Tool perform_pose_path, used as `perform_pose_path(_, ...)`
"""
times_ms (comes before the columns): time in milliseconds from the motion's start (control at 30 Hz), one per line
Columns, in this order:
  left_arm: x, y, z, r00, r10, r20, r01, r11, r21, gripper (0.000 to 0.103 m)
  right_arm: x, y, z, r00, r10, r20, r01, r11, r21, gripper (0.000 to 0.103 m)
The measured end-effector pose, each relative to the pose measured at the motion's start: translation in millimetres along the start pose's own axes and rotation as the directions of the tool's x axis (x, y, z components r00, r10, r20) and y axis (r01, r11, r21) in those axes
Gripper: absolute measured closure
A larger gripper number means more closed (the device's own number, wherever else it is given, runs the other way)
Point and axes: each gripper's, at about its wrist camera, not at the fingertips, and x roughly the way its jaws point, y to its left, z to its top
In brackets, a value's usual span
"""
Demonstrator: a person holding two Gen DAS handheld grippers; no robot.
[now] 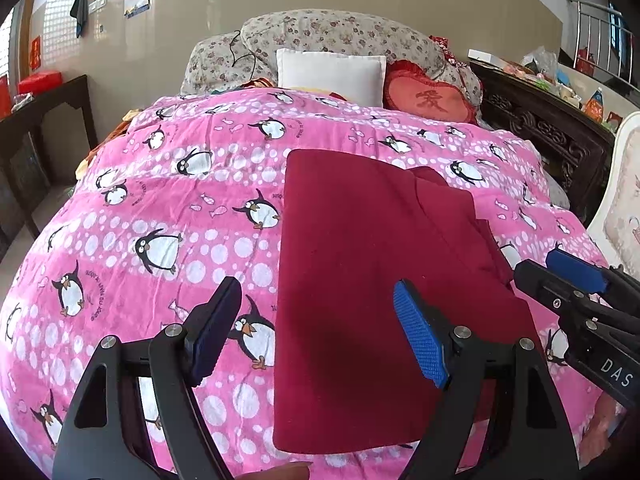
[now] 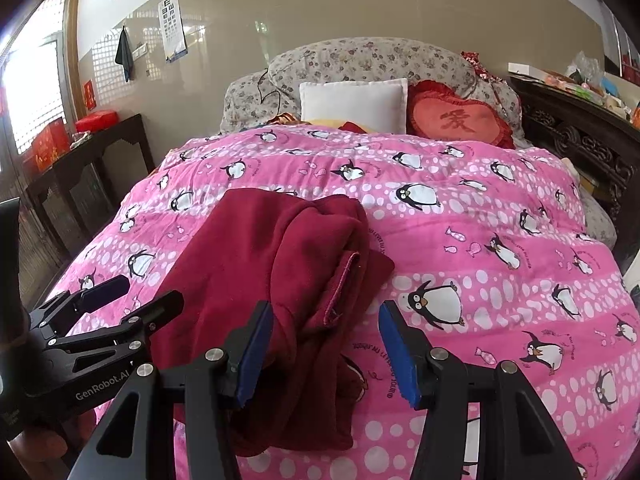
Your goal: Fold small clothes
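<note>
A dark red fleece garment [image 1: 380, 300] is lying on a pink penguin-print quilt [image 1: 160, 220] covering a bed. The left wrist view is showing it as a flat, smooth rectangle with straight edges, while the right wrist view is revealing what that hides — a thick rolled fold with a stitched hem [image 2: 340, 284] bunching along its right side. The left tongs [image 1: 318, 332] are hovering wide open above the garment's left edge, gripping nothing. The right tongs [image 2: 326, 354] are hovering open too — the bunched fold sitting beneath the gap, with neither pad pressing it. A white pillow [image 2: 354, 104] and a red heart cushion [image 2: 456, 120] are resting at the headboard.
</note>
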Motion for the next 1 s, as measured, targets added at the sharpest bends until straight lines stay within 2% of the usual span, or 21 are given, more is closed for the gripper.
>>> perform_pose_path(1000, 0.6, -2.0, 0.8, 1.0, 0.003, 0.0, -0.003, 1.0, 0.005, 0.024, 2.0, 2.9, 2.2, 1.0, 0.027, -0.001, -0.027, 1.0, -0.003, 0.05)
